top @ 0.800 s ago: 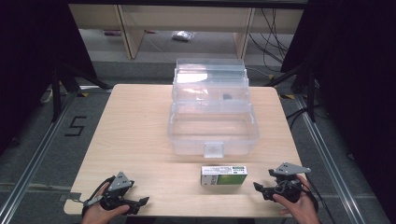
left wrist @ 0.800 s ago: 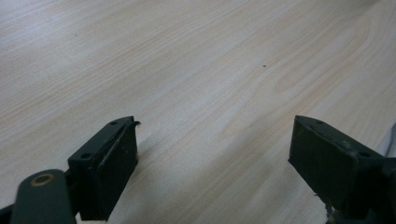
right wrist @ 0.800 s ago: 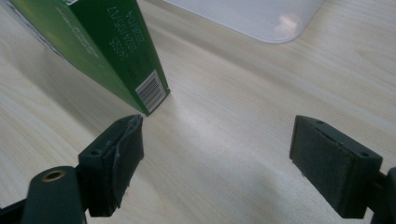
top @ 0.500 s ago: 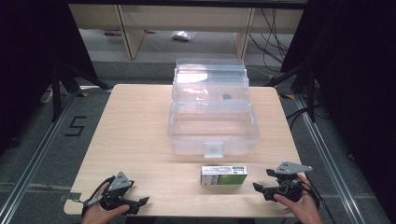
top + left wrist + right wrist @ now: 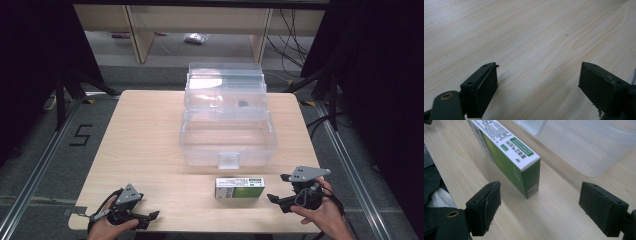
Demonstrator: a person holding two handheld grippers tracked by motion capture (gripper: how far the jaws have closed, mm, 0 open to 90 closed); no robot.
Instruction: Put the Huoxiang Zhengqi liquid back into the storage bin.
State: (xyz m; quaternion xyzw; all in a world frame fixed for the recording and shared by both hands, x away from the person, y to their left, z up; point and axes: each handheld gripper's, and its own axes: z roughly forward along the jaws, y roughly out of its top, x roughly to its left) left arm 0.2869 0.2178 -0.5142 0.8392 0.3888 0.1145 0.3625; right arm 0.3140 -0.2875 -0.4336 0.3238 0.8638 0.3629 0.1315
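Table (image 5: 145,135): one, light wood, rectangular. Its left half is bare from the far edge to the near edge. The right margin beside the container is narrow. A strip of bare wood runs along the near edge between the two tools.

Clear plastic container (image 5: 227,137): one, standing open at the middle right of the table, its raised lid section toward the far edge and a front latch tab facing the near edge. A small dark item lies in the upper section; it is too small to identify.

Green and white box (image 5: 239,187): one, lying flat on the table just in front of the container's latch, apart from it, its long side parallel to the near edge. In the right gripper view the box (image 5: 506,157) stands ahead of the jaws, nearer the left jaw, not touching either; the container wall (image 5: 589,147) is beyond it.

Left tool (image 5: 150,217): held in a hand at the near left corner, low over the table, close to the near edge. In the left gripper view the left tool (image 5: 537,82) has its jaws spread wide with only bare wood between them; released, holding nothing.

Right tool (image 5: 280,190): held in a hand near the near right corner, just right of the box, jaws pointing toward it. In the right gripper view the right tool (image 5: 540,206) is spread wide, empty, touching nothing.
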